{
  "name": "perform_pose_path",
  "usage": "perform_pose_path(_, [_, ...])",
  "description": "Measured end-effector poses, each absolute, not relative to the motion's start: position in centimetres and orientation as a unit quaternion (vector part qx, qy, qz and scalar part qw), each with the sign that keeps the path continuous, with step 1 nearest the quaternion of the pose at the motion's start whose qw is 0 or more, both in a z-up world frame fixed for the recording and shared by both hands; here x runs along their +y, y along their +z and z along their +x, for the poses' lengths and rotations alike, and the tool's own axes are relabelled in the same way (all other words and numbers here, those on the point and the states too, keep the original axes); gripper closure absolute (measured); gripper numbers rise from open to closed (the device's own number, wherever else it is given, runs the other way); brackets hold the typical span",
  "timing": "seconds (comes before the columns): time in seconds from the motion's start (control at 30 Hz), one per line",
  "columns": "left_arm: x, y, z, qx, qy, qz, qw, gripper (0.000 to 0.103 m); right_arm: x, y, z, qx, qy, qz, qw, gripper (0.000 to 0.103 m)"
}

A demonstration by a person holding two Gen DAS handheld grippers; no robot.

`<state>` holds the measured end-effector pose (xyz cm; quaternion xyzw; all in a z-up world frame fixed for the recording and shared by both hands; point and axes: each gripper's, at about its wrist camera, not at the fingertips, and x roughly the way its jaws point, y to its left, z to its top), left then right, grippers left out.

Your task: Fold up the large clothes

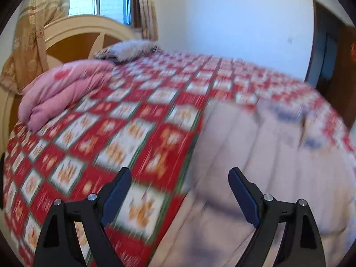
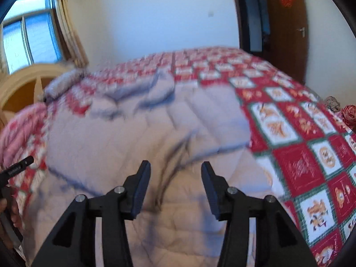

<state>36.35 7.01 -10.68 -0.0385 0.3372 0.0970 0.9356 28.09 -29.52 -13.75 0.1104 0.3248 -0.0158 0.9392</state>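
Both grippers empty above pale quilted coat (image 2: 138, 138), left gripper (image 1: 180, 191) fingers wide apart, right gripper (image 2: 175, 184) fingers part open

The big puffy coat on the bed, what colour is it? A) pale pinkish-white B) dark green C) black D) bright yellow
A: the quilted coat spread on the red checked bedspread is pale pinkish-white.

coat (image 2: 138, 133) on bed (image 2: 296, 162), quilt (image 1: 62, 89) left
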Motion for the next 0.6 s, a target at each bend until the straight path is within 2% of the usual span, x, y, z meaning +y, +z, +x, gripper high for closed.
perform_pose_path(0.13, [5.4, -9.5, 42.3, 0.322, 0.094, -0.062, 0.940, 0.014, -27.8, -12.7, 31.3, 0.324, 0.021, 0.118, 0.939, 0.054])
perform_pose_path(0.3, [5.0, -15.9, 48.3, 0.389, 0.173, -0.006, 0.905, 0.014, -25.9, -15.4, 36.3, 0.374, 0.056, 0.120, 0.918, 0.056])
perform_pose_path(0.4, [5.8, -20.0, 48.5, 0.402, 0.181, -0.007, 0.898, 0.012, -25.5, -18.0, 37.6, 0.398, 0.052, 0.106, 0.910, 0.057])
perform_pose_path(0.47, [6.4, -20.6, 48.0, 0.398, 0.171, -0.026, 0.901, 0.011, -25.2, -19.0, 37.8, 0.401, 0.057, 0.097, 0.909, 0.062])
perform_pose_path(0.6, [6.4, -21.2, 48.4, 0.411, 0.171, -0.026, 0.895, 0.004, -24.8, -20.4, 37.4, 0.403, 0.056, 0.073, 0.910, 0.062])
